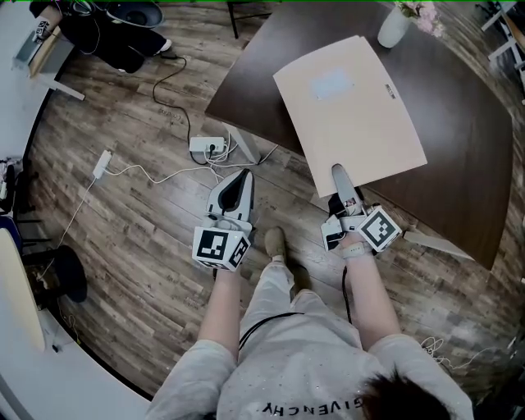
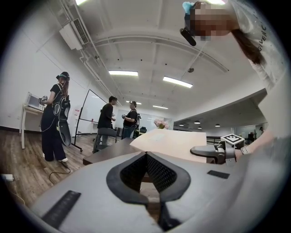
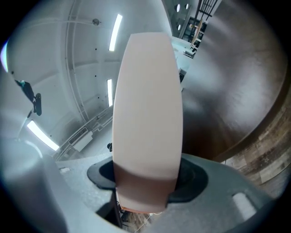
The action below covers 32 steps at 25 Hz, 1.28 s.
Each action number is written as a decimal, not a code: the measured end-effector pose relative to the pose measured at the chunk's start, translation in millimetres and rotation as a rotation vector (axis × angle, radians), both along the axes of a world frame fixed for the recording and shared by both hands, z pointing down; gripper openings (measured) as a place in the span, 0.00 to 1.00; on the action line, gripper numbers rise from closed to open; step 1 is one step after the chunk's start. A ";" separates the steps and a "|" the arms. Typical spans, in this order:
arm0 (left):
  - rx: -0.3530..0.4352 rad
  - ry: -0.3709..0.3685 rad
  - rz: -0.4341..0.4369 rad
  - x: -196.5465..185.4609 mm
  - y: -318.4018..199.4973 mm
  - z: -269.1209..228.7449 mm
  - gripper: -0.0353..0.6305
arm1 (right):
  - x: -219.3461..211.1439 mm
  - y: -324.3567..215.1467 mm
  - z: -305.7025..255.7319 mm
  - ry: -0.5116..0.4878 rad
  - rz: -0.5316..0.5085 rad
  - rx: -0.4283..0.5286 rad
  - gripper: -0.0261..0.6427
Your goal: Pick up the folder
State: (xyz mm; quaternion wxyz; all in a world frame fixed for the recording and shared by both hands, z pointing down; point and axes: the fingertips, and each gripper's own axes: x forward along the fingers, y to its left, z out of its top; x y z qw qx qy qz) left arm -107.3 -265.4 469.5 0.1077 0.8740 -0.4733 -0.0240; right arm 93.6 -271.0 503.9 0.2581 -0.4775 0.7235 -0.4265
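Observation:
The beige folder hangs tilted over the dark table, its near edge off the table's rim. My right gripper is shut on the middle of that near edge. In the right gripper view the folder rises edge-on between the two pads, which press on its sides. The left gripper hovers over the wood floor to the left of the table, apart from the folder. Its fingertips meet with nothing between them. From there the folder and the right gripper show to the right.
A white vase of flowers stands at the table's far edge. A power strip and cables lie on the floor by the table's corner. A white desk is at far left. Three people stand across the room.

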 end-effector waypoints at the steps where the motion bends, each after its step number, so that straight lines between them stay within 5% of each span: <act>1: 0.004 0.000 -0.001 2.2 0.5 -3.8 0.05 | 6.5 1.8 -3.8 0.010 0.005 0.006 0.44; 7: 0.016 0.010 -0.008 34.4 9.3 -24.6 0.05 | 57.4 18.1 -30.8 0.088 0.014 0.056 0.44; 15: 0.048 0.018 -0.001 21.8 1.0 -45.8 0.05 | 63.1 21.5 -60.3 0.243 0.038 0.106 0.44; 32: 0.136 0.004 -0.005 31.2 15.5 -104.1 0.05 | 96.5 47.3 -135.9 0.400 0.097 0.264 0.44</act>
